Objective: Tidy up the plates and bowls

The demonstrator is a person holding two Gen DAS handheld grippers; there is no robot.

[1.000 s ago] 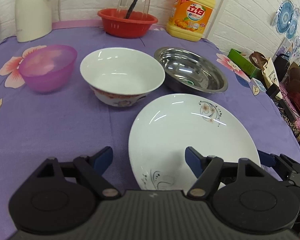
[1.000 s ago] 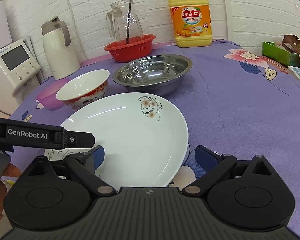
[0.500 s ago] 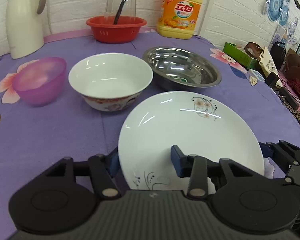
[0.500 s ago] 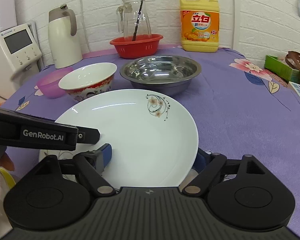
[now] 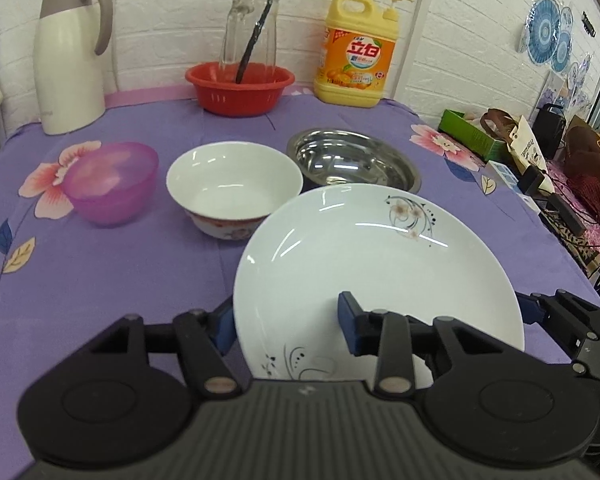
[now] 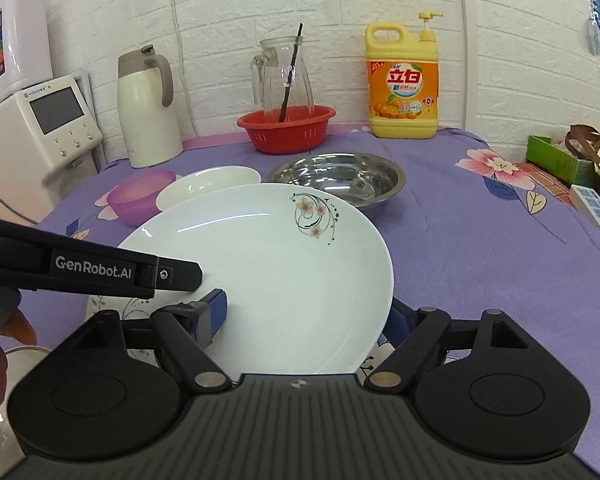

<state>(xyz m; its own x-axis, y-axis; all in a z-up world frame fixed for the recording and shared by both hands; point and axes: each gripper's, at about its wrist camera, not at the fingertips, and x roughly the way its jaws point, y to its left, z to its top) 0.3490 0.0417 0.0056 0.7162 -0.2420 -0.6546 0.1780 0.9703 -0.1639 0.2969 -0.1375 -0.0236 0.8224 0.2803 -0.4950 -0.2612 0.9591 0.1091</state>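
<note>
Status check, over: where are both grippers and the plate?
Left gripper and right gripper both clamped on the white floral plate, one finger over the rim, one under. White bowl and steel basin close behind the plate.

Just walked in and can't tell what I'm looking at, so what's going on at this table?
A person with a gripper in each hand is gripping the white plate from both sides: the left gripper clamps its near left rim, the right gripper its right rim. The plate looks lifted, overlapping the steel bowl and white bowl. A purple bowl sits on the purple tablecloth, none stacked.
</note>
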